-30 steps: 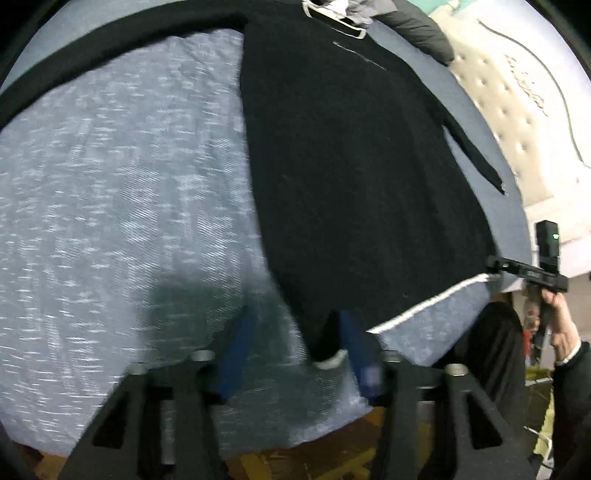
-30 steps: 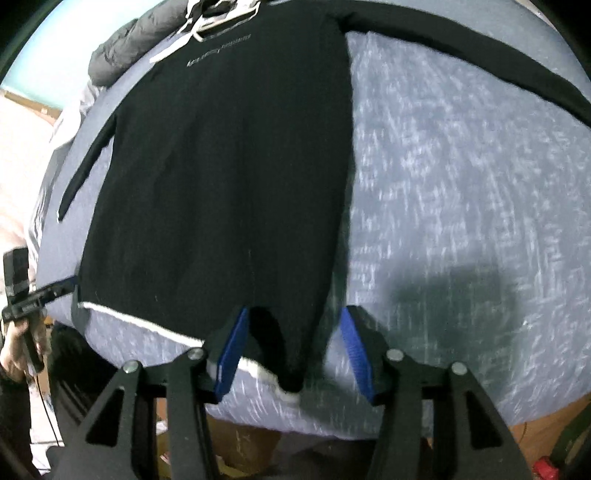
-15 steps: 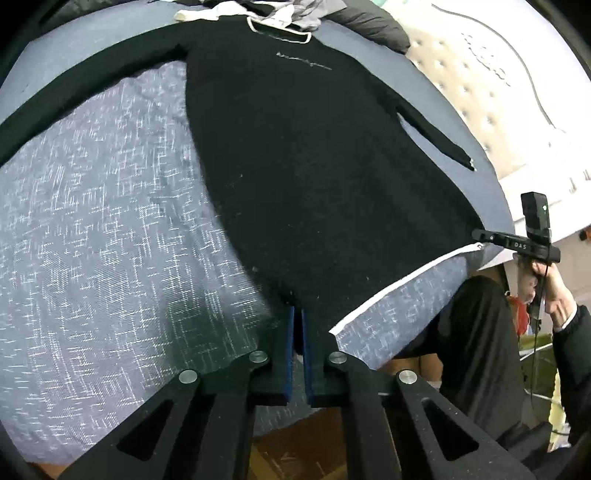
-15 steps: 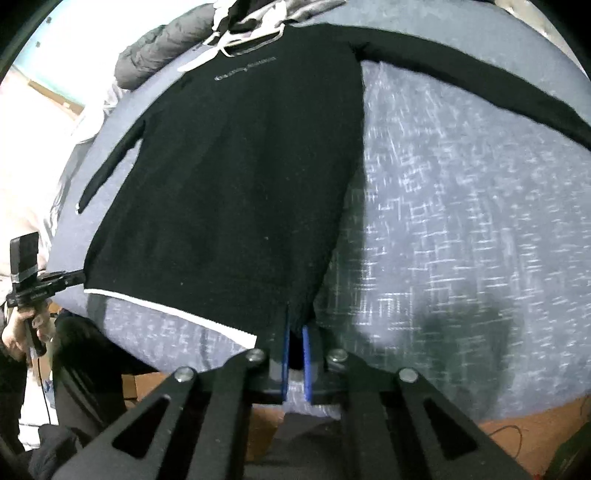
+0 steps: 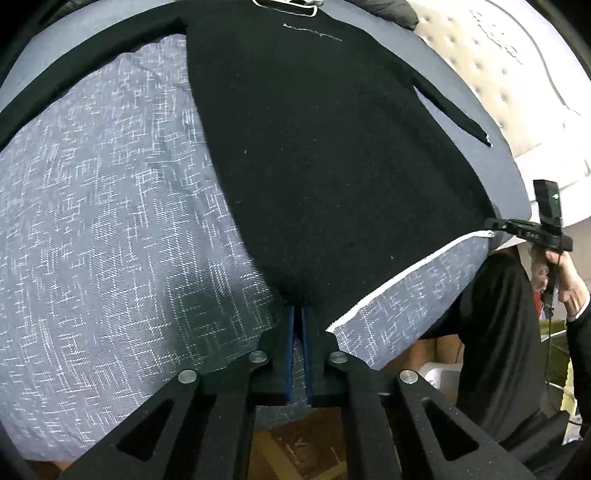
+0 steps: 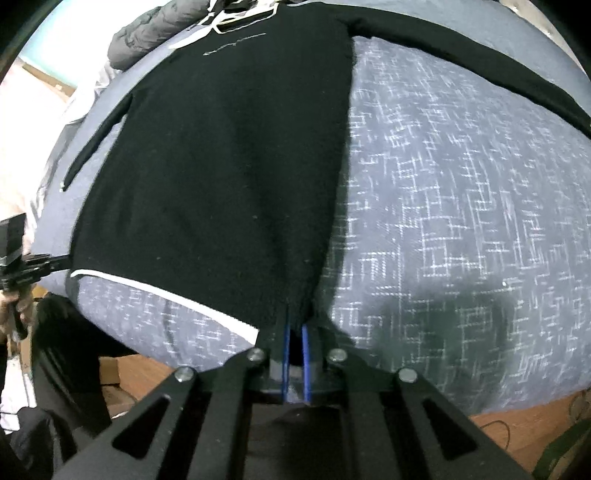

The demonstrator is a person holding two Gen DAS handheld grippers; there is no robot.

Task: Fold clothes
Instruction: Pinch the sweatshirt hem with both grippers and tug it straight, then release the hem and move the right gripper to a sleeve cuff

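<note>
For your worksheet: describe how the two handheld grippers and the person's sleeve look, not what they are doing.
Both the left gripper and the right gripper are matt black frames with silver bolts and blue finger pads. The person's sleeve is black over a white cuff.

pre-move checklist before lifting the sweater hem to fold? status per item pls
1. Left tool shut on the black sweater at its hem corner: ok.
2. Right tool shut on the opposite hem corner: ok.
3. Sweater body flat on the bed cover, no big wrinkles: ok.
4. Sleeves clear of the fold: not ok. One long sleeve stretches far out across the cover; the short-looking sleeve angles out on the other side.
5. Both fabric layers caught in each grip: cannot tell, the pads hide the pinch.
6. Collar end clear: not ok. Other clothes lie against the neckline.
</note>
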